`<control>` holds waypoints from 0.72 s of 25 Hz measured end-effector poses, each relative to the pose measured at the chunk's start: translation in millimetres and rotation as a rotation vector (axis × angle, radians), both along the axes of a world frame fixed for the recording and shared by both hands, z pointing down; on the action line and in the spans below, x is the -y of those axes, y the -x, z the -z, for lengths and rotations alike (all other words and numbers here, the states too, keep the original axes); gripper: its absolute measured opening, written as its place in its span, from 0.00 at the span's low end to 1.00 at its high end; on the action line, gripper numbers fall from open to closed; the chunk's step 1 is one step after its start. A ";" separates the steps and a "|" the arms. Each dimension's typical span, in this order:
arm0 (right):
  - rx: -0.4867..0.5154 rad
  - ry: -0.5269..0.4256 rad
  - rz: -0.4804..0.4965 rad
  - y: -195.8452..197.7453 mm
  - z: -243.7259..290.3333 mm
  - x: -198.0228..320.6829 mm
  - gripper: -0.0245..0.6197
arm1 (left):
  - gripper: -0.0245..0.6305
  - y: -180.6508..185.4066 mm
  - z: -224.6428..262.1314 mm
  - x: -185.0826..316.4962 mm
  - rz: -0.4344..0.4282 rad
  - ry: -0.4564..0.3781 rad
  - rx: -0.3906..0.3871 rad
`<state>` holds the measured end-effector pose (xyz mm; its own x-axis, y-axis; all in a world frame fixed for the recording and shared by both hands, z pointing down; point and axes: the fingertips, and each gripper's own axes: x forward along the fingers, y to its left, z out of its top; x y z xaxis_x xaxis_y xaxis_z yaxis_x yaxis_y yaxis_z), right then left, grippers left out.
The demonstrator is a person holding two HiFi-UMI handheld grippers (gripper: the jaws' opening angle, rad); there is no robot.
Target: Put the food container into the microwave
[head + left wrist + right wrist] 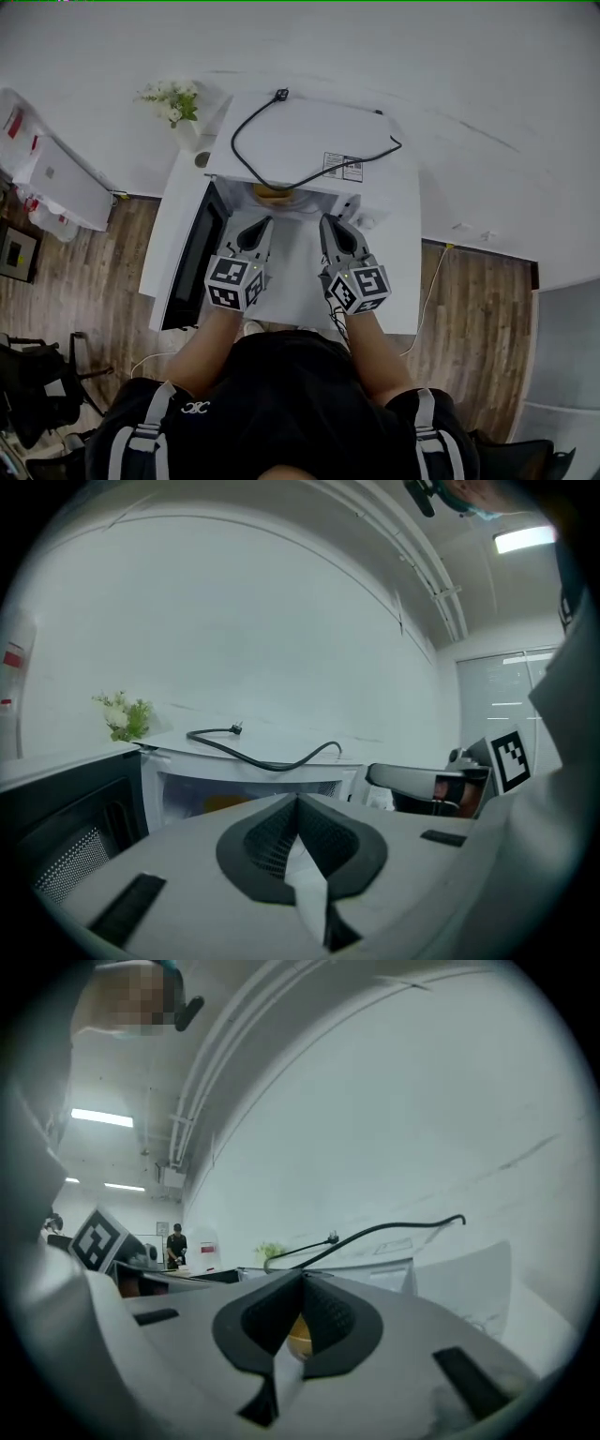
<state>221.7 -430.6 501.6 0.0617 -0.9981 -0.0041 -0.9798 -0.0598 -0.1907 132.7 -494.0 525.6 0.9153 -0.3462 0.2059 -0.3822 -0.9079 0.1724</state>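
Nearest the lens is the person's black-clad torso, with both grippers reaching forward over the white tabletop. The orange-yellow food container sits inside the cavity of the white microwave oven, straight ahead of the fingers and between the two grippers. Only a sliver shows, so its long axis cannot be read, and nothing else is visible in the cavity. On both the left gripper and the right gripper the fingers are closed together and hold nothing. The dark microwave door stands swung open at left, nearer the left gripper, which seems better placed to close it. A black power cord lies on the oven's top. A small white-flowered plant stands beside the oven.
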 end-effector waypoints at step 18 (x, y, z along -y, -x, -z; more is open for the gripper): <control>0.005 0.052 -0.131 -23.8 -14.8 -21.5 0.03 | 0.04 -15.7 -2.8 -4.3 -0.013 -0.007 0.016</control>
<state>245.4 -409.1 516.4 0.1919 -0.9802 0.0481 -0.9618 -0.1976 -0.1893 148.3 -489.7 528.5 0.9161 -0.3362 0.2186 -0.3735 -0.9138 0.1596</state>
